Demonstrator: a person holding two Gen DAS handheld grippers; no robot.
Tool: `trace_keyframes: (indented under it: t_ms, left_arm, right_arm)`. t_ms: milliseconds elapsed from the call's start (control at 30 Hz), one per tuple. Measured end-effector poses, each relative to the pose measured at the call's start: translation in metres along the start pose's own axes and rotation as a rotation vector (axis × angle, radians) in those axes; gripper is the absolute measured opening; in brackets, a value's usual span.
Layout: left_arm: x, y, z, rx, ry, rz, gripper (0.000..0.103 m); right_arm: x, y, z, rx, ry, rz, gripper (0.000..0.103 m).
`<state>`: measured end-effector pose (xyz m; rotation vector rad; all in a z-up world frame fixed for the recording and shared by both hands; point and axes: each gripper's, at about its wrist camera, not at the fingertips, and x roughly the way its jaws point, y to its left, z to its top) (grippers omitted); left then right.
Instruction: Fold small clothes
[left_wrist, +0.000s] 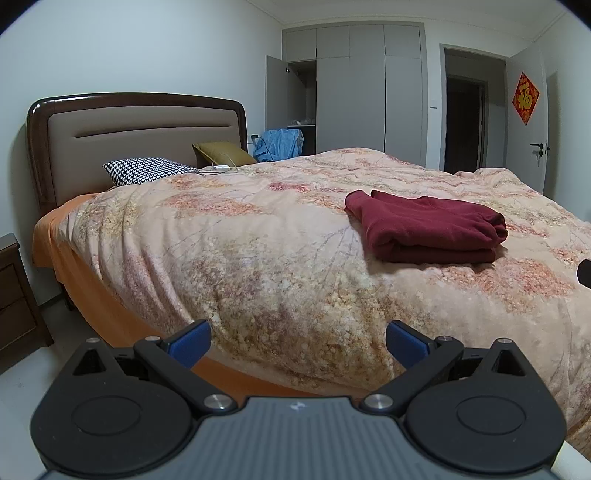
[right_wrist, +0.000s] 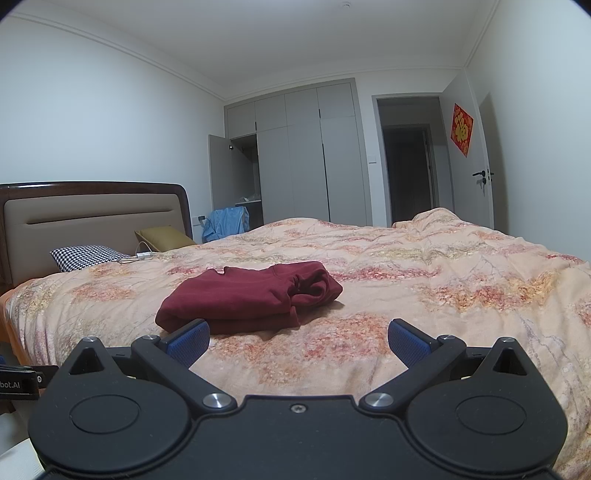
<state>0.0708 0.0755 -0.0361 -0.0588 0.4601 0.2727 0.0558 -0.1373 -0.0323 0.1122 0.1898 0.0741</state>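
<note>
- Two grippers are hanging back from the bed, and neither is touching cloth: the left gripper (left_wrist: 297, 339) is sitting off the near side edge of the bed with its blue pads spread wide and nothing between them, and the right gripper (right_wrist: 298, 339) is likewise released and empty, hovering just over the quilt (right_wrist: 424, 280).
- One dark red garment (left_wrist: 424, 227) is lying in a compact, layered stack on the quilt, roughly mid-bed and well apart from the headboard (left_wrist: 140, 136); judging by the stacked layers, the folding is looking finished or nearly so, which would explain why both tools are standing open and withdrawn.
- From the left wrist view, the garment is showing a tidy folded edge facing the camera, plus the orange sheet (left_wrist: 110, 314) along the bed's side edge and a nightstand (left_wrist: 16, 295) at the head corner, which the other view is missing.
- From the right wrist view, the garment (right_wrist: 247, 299) is sitting much nearer, just beyond the left pad, and a looser bunched end is showing on its right side, possibly a sleeve or cuff; that untidy end may be needing a tuck.
- Both views are showing a houndstooth pillow (right_wrist: 88, 256) by the headboard, well clear of the work.
</note>
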Motion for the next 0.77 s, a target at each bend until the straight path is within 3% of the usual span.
trace_keyframes:
  t_ms: [767]
  left_arm:
    - [-0.0002, 0.0006, -0.0006, 0.003, 0.0, -0.005, 0.103]
  right_arm:
    - [-0.0002, 0.0, 0.0006, 0.001, 0.002, 0.0, 0.103]
